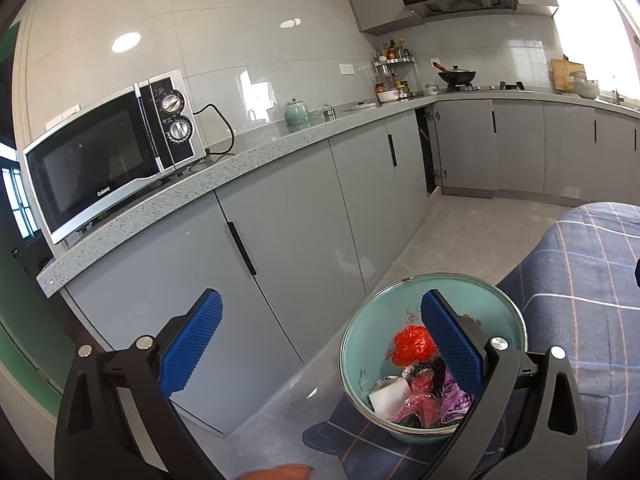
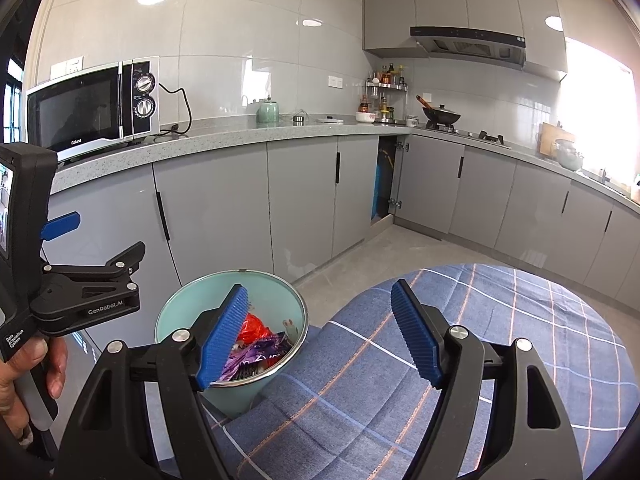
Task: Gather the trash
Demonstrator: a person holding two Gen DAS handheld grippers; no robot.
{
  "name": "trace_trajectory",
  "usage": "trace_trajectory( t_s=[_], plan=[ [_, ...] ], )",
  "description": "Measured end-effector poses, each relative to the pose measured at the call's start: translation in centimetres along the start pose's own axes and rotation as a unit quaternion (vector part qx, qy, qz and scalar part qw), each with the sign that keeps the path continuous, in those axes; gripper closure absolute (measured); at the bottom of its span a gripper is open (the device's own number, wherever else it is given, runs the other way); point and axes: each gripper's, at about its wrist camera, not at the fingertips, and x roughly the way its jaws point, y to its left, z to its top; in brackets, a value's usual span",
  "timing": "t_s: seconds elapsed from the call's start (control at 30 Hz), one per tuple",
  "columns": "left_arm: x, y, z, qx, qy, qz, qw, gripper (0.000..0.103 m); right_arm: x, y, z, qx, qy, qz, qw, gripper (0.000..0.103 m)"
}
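A pale green trash bin stands on the floor beside a blue plaid-covered table. It holds a red plastic bag, a white scrap and a purple wrapper. My left gripper is open and empty, held above the bin's left side. In the right wrist view the bin with the red bag and purple wrapper sits lower left. My right gripper is open and empty over the table's edge. The left gripper shows at the far left.
Grey base cabinets under a speckled countertop run along the wall. A microwave, a green kettle, a spice rack and a wok stand on it. One corner cabinet door is ajar.
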Motion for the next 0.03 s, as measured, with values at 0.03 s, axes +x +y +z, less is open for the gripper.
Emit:
trace_trajectory(
  t_s=[0.03],
  plan=[
    [-0.03,-0.03,0.03,0.000,0.000,-0.003,1.0000,0.005,0.03,-0.05,-0.03,0.000,0.000,0.000,1.000,0.029]
  ],
)
